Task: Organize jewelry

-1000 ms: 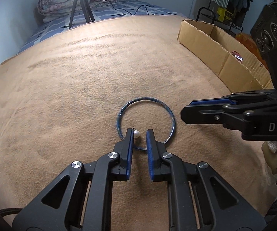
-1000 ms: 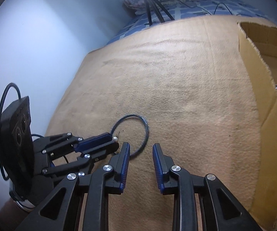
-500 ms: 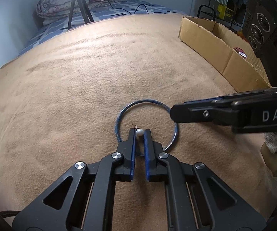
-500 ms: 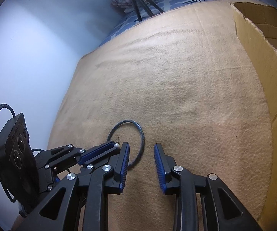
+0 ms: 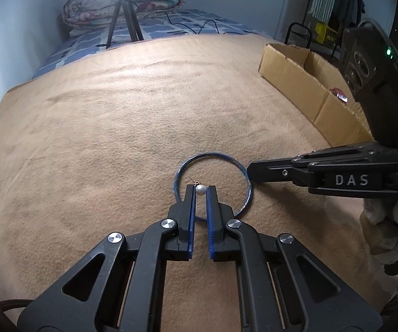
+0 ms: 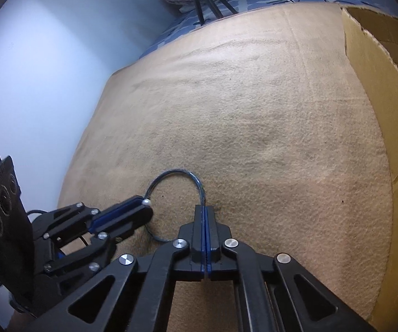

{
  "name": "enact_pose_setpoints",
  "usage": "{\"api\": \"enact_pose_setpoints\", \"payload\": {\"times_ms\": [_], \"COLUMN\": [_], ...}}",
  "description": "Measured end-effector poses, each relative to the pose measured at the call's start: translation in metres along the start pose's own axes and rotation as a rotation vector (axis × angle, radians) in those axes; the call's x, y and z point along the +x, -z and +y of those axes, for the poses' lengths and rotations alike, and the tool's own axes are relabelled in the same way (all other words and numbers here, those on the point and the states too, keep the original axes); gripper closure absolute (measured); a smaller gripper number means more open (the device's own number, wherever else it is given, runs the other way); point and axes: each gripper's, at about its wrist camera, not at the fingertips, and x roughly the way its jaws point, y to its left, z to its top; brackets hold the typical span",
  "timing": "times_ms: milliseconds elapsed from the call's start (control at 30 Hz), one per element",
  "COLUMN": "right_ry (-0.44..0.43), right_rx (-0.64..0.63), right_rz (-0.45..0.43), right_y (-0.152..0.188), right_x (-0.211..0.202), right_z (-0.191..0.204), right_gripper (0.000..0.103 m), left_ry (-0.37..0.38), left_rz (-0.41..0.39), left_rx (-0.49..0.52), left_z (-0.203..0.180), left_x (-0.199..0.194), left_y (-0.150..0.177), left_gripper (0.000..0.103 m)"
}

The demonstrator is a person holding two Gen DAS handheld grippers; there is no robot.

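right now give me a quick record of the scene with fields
surface: tan blanket
left gripper: shut on pearl earring
right gripper: shut on the rim of the blue bangle; its jaws have just been closing
bangle position: flat on blanket, ringing the pearl
cardboard box: far right, open top

The right claw (image 6: 204,213) was closed on the blue bangle (image 6: 199,186); a pearl (image 6: 146,201) was held by the left claw (image 6: 143,207).

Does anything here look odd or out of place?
Nothing looks spilled or broken. Only the cardboard box has a ragged, torn edge. The left claw pinches a pearl earring inside the blue bangle on the blanket.
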Motion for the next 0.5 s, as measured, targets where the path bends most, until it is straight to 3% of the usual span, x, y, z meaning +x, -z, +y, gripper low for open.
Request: {"api": "enact_pose_setpoints", "payload": {"times_ms": [200,233,333,500], "right_ry": [0.002,0.003,-0.026,-0.019], "right_rx": [-0.017,-0.007,0.076,0.067], "right_rz": [-0.007,-0.009,0.000,0.013], "right_y": [0.000,-0.001,-0.002,-0.006], "right_x": [0.002,0.001,0.003,0.009], "right_z": [0.007,0.006,-0.003,0.001], "right_gripper": [0.103,0.099,0.075,0.080], "left_ry": [-0.011,-0.012,-0.015,-0.024], "left_rz": [-0.010,-0.009,-0.011,-0.018], "left_rx": [-0.006,-0.009,-0.017,-0.031], "left_z": [0.006,0.007,0.011,0.017], "left_x": [-0.012,-0.012,-0.013,-0.015], "left_y": [0.003,0.002,0.003,0.004], "left_gripper": [0.098,0.098,0.098,0.098]}}
